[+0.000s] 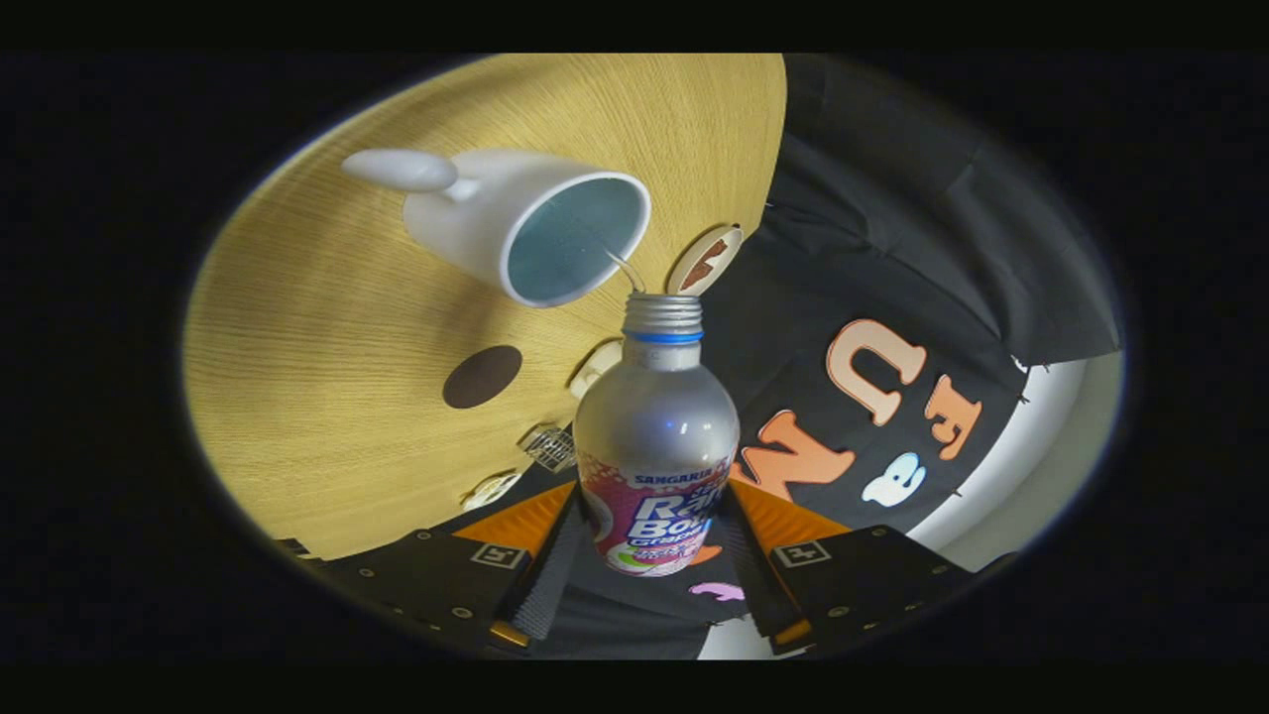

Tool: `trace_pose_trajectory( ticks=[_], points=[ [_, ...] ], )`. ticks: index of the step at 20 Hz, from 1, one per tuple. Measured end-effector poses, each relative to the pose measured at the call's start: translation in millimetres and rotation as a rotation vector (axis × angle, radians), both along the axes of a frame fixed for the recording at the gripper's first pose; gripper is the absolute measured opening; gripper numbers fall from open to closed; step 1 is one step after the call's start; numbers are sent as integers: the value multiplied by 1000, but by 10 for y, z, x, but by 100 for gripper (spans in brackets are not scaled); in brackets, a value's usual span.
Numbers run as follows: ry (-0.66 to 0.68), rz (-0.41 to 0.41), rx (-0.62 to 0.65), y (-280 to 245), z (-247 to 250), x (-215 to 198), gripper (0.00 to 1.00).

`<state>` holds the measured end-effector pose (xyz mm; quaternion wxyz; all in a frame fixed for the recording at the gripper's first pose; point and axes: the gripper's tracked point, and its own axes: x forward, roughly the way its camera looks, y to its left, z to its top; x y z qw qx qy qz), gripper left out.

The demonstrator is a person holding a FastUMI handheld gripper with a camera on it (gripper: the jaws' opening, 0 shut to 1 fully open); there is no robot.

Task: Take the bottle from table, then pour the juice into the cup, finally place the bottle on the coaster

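My gripper [649, 540] is shut on a silver aluminium bottle [656, 426] with a pink and blue label; both fingers press on its lower body. The bottle is tipped over, its open threaded neck [662, 315] pointing at a white mug [525, 233] on the wooden table [327, 397]. A thin clear stream runs from the neck over the mug's rim into its pale blue inside. A dark brown round coaster [482, 376] lies on the table beside the bottle, nearer to me than the mug.
A light wooden disc with a brown pattern [705, 260] lies at the table's edge just beyond the bottle's mouth. Small white items [598, 365] and a tag-like card [550, 446] lie near the table edge behind the bottle. The black cloth wall hangs beyond the table.
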<state>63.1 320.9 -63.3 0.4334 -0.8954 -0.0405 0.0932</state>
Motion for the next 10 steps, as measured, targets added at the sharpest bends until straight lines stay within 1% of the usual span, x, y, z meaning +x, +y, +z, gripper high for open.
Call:
trace_pose_trajectory(
  ticks=[10],
  points=[
    [-14, 9, -39, 22, 0, -10, 75]
  ],
)
